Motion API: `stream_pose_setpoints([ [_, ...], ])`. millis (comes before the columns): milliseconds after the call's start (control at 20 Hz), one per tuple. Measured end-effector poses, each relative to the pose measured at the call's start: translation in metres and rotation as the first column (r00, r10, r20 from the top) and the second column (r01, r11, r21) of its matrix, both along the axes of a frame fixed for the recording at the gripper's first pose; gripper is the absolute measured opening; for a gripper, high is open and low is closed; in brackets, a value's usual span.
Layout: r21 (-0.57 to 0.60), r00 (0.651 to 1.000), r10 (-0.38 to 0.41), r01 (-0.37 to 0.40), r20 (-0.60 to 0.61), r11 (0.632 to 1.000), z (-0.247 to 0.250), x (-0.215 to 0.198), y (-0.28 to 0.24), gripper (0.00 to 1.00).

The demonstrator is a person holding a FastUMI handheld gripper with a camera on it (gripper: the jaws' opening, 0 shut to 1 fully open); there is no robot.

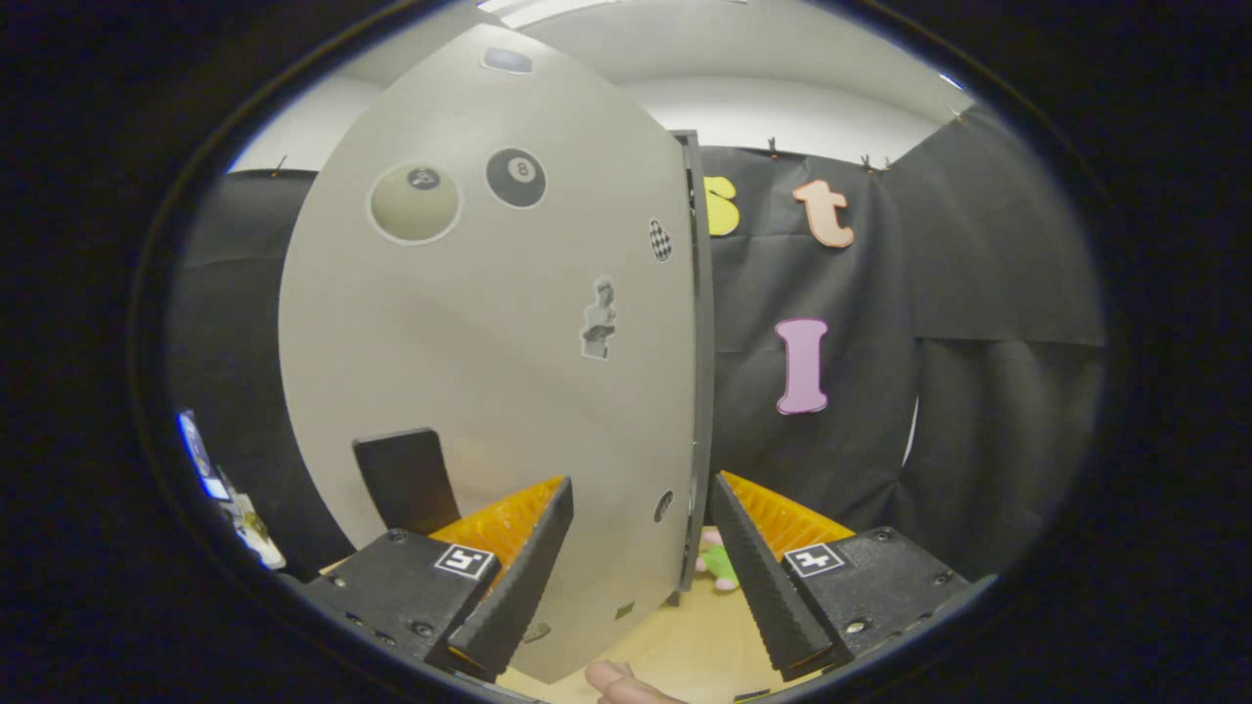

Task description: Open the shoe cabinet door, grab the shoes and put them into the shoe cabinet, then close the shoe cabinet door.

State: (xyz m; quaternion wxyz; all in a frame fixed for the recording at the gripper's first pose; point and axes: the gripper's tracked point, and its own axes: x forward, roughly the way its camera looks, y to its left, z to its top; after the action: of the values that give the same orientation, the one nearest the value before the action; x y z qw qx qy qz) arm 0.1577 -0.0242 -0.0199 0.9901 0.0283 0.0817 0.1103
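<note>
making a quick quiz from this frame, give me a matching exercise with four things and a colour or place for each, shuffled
Things:
1. shoe cabinet door
2. eight-ball sticker
3. handle
4. tongs

Descriptions:
A. open, one finger either side of the door's free edge
B. black rectangle low on the door, beside the left finger
C. grey panel with stickers, seen at an angle
D. black circle high on the door, beside a pale ball sticker

Pairs: 1-C, 2-D, 3-B, 4-A

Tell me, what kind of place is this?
Probably a recording booth, not a home: black cloth walls, a sticker-covered grey cabinet door on a pale wooden floor, the hand-held gripper open at the door's edge.
</note>
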Motion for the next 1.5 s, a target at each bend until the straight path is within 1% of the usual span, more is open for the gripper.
stream_pose_setpoints([
  [150, 0.009, 0.998, -0.06, 0.06, 0.002, 0.998, -0.001, 0.004, 0.028, 0.93],
  [300, -0.065, 0.994, -0.105, 0.105, -0.001, 0.992, -0.008, 0.011, 0.058, 0.93],
  [350, -0.078, 0.994, -0.107, 0.106, -0.003, 0.991, -0.013, 0.013, 0.072, 0.93],
  [500, -0.064, 0.997, -0.057, 0.054, -0.059, 0.997, -0.032, 0.013, 0.118, 0.95],
  [550, -0.075, 0.995, -0.063, 0.057, -0.079, 0.996, -0.037, 0.008, 0.122, 0.95],
  [600, -0.09, 0.994, -0.082, 0.075, -0.074, 0.993, -0.035, 0.0, 0.119, 0.98],
  [750, -0.111, 0.992, -0.119, 0.115, -0.033, 0.987, -0.032, -0.018, 0.109, 0.99],
  [1050, -0.055, 0.995, -0.097, 0.097, 0.003, 0.994, -0.034, -0.056, 0.09, 0.99],
  [1200, -0.025, 0.996, -0.088, 0.088, -0.006, 0.996, -0.042, -0.076, 0.078, 0.99],
  [1350, -0.047, 0.993, -0.11, 0.112, 0.04, 0.993, -0.041, -0.102, 0.06, 0.99],
  [1500, -0.078, 0.995, -0.091, 0.095, 0.05, 0.992, -0.045, -0.125, 0.054, 0.99],
])
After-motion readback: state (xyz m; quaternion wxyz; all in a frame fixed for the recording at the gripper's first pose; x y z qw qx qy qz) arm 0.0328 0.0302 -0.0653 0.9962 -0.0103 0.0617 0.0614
